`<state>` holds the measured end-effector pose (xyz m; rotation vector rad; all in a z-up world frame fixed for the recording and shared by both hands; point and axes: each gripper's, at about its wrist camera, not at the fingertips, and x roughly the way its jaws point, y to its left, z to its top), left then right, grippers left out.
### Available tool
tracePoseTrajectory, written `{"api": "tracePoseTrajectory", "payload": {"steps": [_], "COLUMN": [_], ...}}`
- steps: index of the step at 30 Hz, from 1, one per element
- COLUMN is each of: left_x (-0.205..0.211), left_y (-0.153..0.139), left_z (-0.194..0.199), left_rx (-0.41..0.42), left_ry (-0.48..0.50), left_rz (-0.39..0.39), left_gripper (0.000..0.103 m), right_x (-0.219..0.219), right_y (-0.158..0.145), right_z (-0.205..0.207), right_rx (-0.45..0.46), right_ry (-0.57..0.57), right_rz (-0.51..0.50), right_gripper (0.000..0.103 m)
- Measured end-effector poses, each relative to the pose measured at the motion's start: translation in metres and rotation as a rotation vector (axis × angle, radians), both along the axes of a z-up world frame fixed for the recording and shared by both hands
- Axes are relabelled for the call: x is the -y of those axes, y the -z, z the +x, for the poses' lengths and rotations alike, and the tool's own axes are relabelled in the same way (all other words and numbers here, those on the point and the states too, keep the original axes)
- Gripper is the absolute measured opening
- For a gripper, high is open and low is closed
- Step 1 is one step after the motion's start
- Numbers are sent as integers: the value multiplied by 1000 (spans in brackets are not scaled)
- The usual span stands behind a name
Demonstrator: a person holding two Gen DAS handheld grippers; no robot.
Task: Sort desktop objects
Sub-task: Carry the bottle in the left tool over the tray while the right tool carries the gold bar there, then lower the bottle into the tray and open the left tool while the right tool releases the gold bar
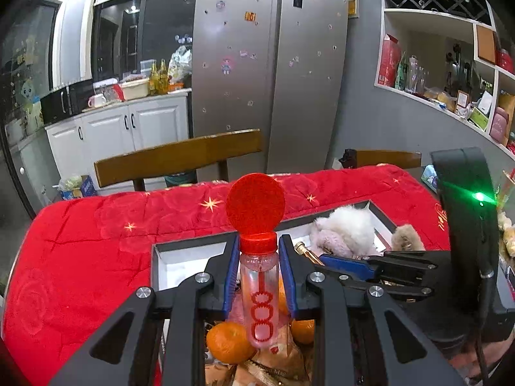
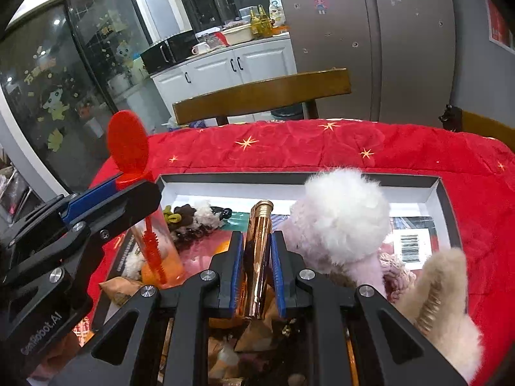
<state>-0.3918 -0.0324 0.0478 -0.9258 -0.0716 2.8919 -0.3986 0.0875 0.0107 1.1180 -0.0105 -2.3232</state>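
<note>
Clearly "GenRobot.AI" on left gripper (image 2: 96,206) arm; barcode label (image 2: 410,246) unreadable.

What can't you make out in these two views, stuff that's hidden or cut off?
- Bubble bottle: left wrist view, its base is hidden between the left gripper jaws.
- Gold tube: right wrist view, its lower end is lost in clutter between the right gripper jaws.
- Tangerines: partly covered by the bottle and jaws, so no sure count.
- Box: near edge is hidden behind both grippers.
- Barcode label: print too small.
</note>
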Motion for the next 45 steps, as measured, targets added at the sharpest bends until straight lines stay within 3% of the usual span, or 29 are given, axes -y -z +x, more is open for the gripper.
{"api": "tracePoseTrajectory", "payload": {"steps": [6,18,26,29,32,34,36,37,45], "left_x": [9,9,6,10,17,22,25,26,34], "left_y": [9,18,19,17,13,9,5,2,-9], "left_z": [-6,-8,-10,-9,-7,-7,-5,-5,0], "left_rx": [30,55,63,56,40,42,31,26,0], "left_ry": [14,14,-9,-28,-47,-56,-64,-70,-97], "left_rz": [51,63,22,33,51,62,58,45,37], "left_gripper": [26,26,26,56,76,101,103,103,103], "right_x": [0,0,1,-1,0,0,2,2,1], "right_y": [7,7,6,5,3,-1,-4,-7,-20], "right_z": [0,0,1,0,0,1,4,5,8], "right_rx": [-23,-33,-33,-20,-11,-15,-26,-41,-74], "right_ry": [-7,-11,-14,-11,-29,-50,-63,-66,-63], "right_rz": [13,8,10,3,-1,-12,-12,-14,-6], "right_gripper": [15,15,17,19,33,53,92,102,103]}}
